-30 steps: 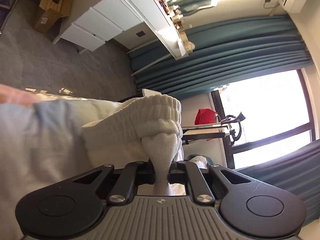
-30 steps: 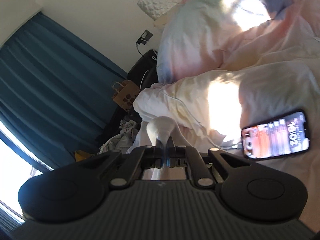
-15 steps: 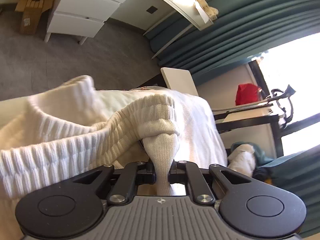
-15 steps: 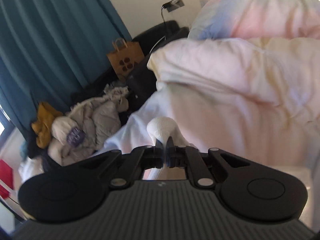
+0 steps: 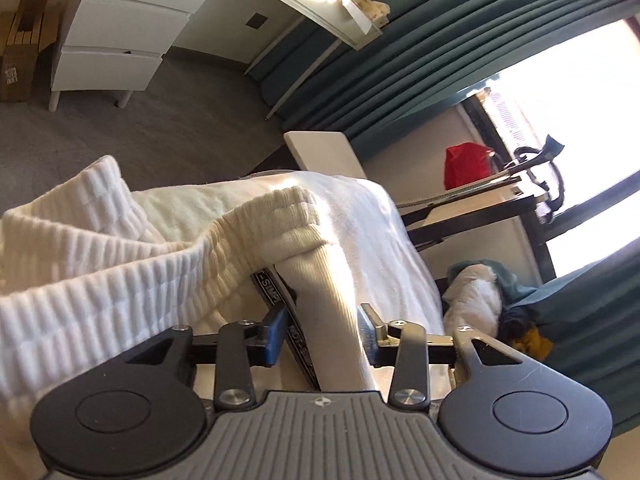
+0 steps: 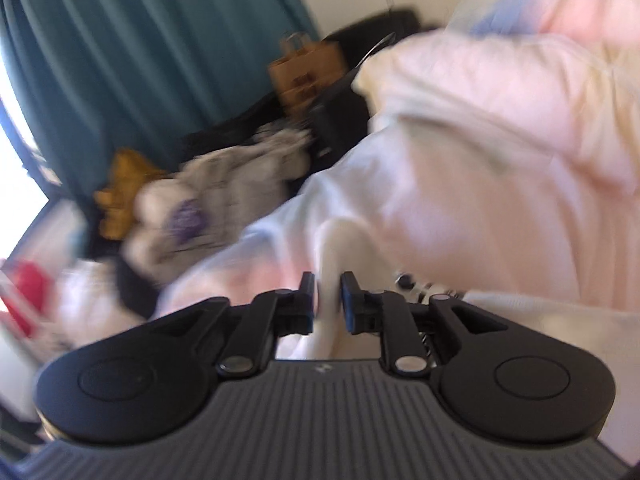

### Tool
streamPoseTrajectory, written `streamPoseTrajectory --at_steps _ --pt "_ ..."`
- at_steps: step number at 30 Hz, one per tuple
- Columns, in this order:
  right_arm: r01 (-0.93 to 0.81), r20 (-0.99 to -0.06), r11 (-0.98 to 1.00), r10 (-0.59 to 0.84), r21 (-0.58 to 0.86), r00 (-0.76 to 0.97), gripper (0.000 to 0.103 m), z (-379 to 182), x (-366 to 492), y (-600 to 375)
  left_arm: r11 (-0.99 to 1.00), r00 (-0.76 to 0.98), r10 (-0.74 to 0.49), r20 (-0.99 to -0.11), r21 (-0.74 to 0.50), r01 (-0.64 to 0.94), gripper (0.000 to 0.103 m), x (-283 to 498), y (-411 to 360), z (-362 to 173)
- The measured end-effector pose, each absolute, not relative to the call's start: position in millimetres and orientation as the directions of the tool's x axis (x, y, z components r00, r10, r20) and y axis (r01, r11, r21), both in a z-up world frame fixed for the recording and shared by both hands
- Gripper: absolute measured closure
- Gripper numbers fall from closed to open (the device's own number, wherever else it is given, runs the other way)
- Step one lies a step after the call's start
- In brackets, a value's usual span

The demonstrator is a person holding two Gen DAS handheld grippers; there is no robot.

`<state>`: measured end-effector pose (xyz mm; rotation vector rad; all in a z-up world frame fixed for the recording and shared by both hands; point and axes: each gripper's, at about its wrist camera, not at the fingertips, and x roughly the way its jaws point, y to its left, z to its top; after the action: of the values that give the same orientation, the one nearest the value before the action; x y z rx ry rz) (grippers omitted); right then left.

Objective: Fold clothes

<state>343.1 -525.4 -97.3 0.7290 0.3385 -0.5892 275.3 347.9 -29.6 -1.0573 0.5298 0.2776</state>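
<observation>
A cream ribbed knit garment [image 5: 132, 276] lies bunched on the bed in the left wrist view, with its ribbed cuff [image 5: 296, 232] folded over. My left gripper [image 5: 322, 330] has its jaws apart, and a strip of the garment [image 5: 336, 308] with a black label runs loosely between them. In the blurred right wrist view, my right gripper [image 6: 328, 300] has its jaws slightly apart with a white fold of the garment [image 6: 334, 248] still between them.
White bed cover [image 5: 384, 232] under the garment. White drawers [image 5: 120, 40] and grey floor [image 5: 140, 120] beyond. Teal curtains [image 5: 440, 52], a red bag [image 5: 466, 164] on a desk. Pink duvet [image 6: 500, 140], a clothes pile [image 6: 224, 188] and a paper bag [image 6: 304, 72] by the bed.
Both grippers were shut on the knit garment and have now opened. The left opened wide, the right slightly. The right view swung left and is blurred by motion.
</observation>
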Motion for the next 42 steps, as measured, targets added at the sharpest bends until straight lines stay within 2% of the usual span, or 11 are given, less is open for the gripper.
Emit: streamPoseTrajectory --at_steps 4,6,11,17,21,28,33,35,36,40,42 --pt "0.508 -0.402 0.616 -0.315 0.602 0.860 0.071 -74.8 289.7 -518.3 0.456 0.930 -0.086 -0.356 -0.844 -0.281 0.037 204.3 339.8 -8.7" --pt "0.482 -0.372 0.630 -0.311 0.609 0.875 0.066 -68.2 259.8 -510.1 0.484 0.946 -0.077 -0.316 -0.841 -0.242 0.023 169.2 329.0 -3.7" --pt "0.468 -0.386 0.527 -0.265 0.709 0.883 0.061 -77.5 184.5 -502.6 0.400 0.915 -0.120 -0.385 -0.862 -0.311 0.023 107.1 324.5 -29.0" --pt "0.464 -0.455 0.415 -0.127 0.783 0.881 0.061 -108.3 142.0 -507.9 0.310 0.847 -0.202 -0.491 -0.853 -0.421 0.023 106.5 340.7 -68.6" --pt "0.458 -0.469 0.367 -0.064 0.810 0.881 0.055 -132.0 143.8 -517.4 0.261 0.843 -0.215 -0.493 -0.861 -0.437 0.023 123.1 348.1 -93.5" --pt "0.426 -0.449 0.288 0.017 0.858 0.893 0.054 -169.4 154.6 -534.1 0.257 0.886 -0.213 -0.413 -0.898 -0.357 0.023 157.4 351.6 -108.8" --pt "0.354 -0.369 0.311 -0.010 0.882 0.929 0.054 -177.9 172.4 -537.7 0.310 0.901 -0.160 -0.404 -0.887 -0.343 0.028 180.2 347.5 -107.7" --pt "0.353 -0.364 0.332 -0.031 0.875 0.931 0.055 -181.8 178.5 -536.5 0.349 0.898 -0.144 -0.416 -0.870 -0.347 0.038 187.7 343.0 -106.5" --pt "0.359 -0.365 0.347 -0.050 0.866 0.930 0.057 -181.0 180.4 -534.1 0.351 0.895 -0.136 -0.424 -0.866 -0.357 0.051 189.3 341.7 -107.2" --pt "0.398 -0.379 0.431 -0.134 0.810 0.916 0.085 -171.3 186.3 -521.7 0.311 0.901 -0.144 -0.410 -0.883 -0.352 0.070 187.8 349.0 -116.4" --pt "0.404 -0.372 0.446 -0.161 0.799 0.914 0.090 -163.6 184.0 -517.3 0.285 0.906 -0.144 -0.398 -0.894 -0.347 0.078 183.2 351.7 -116.2"
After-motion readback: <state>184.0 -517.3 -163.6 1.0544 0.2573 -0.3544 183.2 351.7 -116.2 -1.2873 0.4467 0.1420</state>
